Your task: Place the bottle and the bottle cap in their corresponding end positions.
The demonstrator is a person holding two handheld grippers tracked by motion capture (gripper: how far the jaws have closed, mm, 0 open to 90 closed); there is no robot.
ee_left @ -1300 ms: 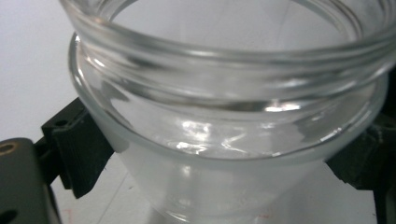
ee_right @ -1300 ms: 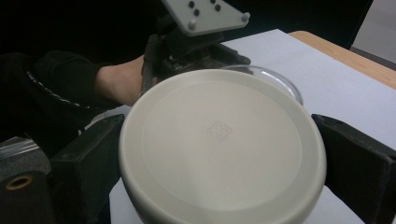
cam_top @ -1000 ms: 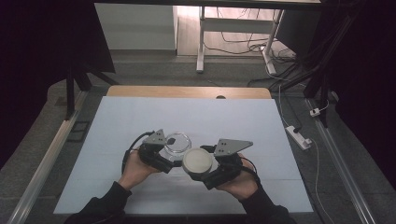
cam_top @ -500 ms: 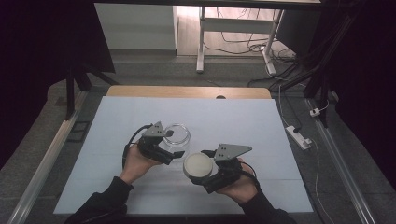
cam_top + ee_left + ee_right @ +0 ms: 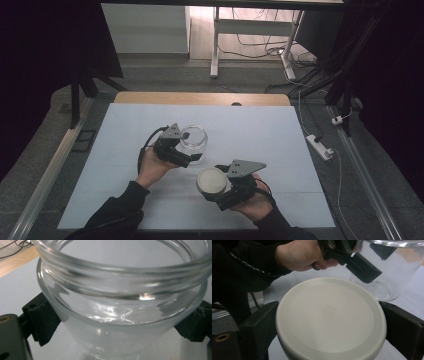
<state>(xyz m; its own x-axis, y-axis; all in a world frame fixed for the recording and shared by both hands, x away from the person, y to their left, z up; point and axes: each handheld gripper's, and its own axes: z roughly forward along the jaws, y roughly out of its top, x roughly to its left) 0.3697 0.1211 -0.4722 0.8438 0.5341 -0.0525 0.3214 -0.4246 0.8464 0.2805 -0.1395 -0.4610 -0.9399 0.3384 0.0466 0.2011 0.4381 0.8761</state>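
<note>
From the high view, the left tongs [image 5: 192, 156] grip an open glass jar [image 5: 192, 140] that stands on the white worktop [image 5: 280, 135] near its middle. The right tongs [image 5: 210, 192] hold a round white lid [image 5: 211, 181] just in front of the jar and a little to its right, apart from it. Each hand comes in from the near edge.

In the left gripper view, the glass jar [image 5: 120, 302] sits between the two black jaws, which press against its wall below the threaded neck at either side. The mouth is open and the jar looks empty. The grip seems firm, though glass is smooth; steady pressure would keep it from turning.

In the right gripper view, the white lid [image 5: 329, 317] is clamped edge to edge between the jaws, its flat face towards the camera. Beyond it stand the jar [image 5: 387, 270] and the left hand [image 5: 302, 255] with its tongs.

Jar and lid are separate, so the step in hand reads either as carrying the lid clear or bringing it to the mouth. If it is to be set down, lower it flat onto bare worktop, well clear of the jar, before loosening the jaws. If it is to go on, hold it level over the mouth and centre it before turning, while the left tongs brace the jar.
</note>
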